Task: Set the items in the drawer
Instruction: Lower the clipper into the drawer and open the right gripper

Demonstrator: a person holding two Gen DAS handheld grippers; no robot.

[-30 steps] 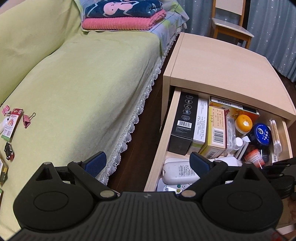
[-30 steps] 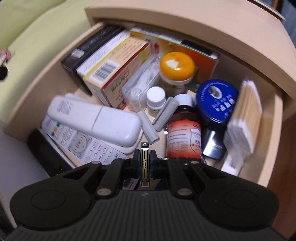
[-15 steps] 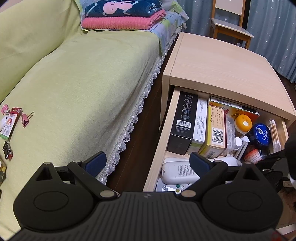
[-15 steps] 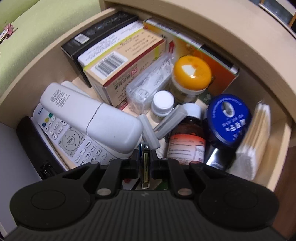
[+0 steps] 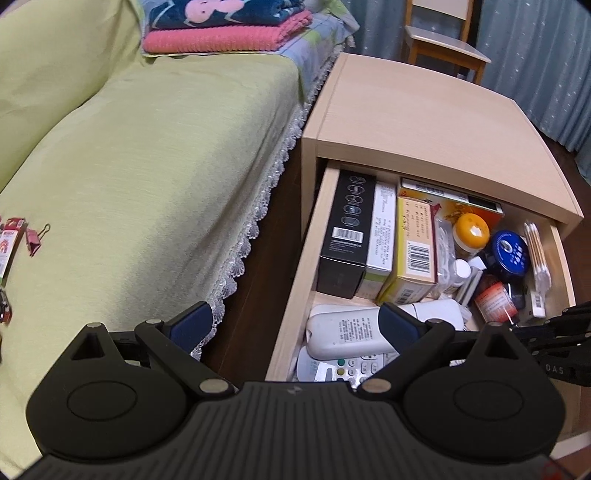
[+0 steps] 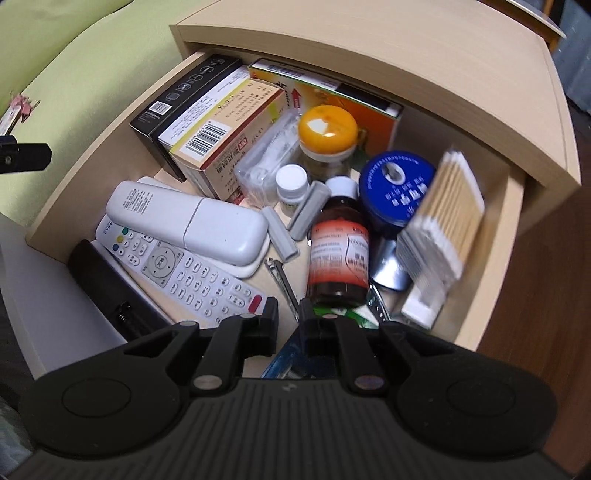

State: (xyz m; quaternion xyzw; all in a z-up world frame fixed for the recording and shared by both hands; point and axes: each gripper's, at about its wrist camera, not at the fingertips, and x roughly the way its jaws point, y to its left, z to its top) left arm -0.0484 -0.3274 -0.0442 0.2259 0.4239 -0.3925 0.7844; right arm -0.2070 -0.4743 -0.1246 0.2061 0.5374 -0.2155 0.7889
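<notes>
The open wooden drawer (image 5: 295, 280) of a bedside cabinet (image 5: 424, 122) is packed with boxes, remotes and bottles. My right gripper (image 6: 289, 308) hovers over the drawer's (image 6: 92, 177) front part, open by a narrow gap with nothing held. A metal nail clipper (image 6: 281, 280) lies on the drawer floor just beyond its fingertips, between the white remote (image 6: 192, 273) and the brown bottle (image 6: 338, 258). My left gripper (image 5: 295, 321) stands wide open and empty above the gap between sofa and drawer. On the sofa's far left lie a red packet (image 5: 9, 243) and a pink binder clip (image 5: 35, 242).
A green-covered sofa (image 5: 140, 166) runs along the left, with folded towels (image 5: 229, 33) at its far end. A wooden chair (image 5: 443, 44) and curtains stand behind the cabinet. My right gripper (image 5: 554, 332) shows at the drawer's right front corner. Cotton swabs (image 6: 443, 214) fill the drawer's right side.
My right gripper, shut on the nail clipper before, has opened and drawn back; the clipper now lies on the drawer floor. The left gripper has barely shifted.
</notes>
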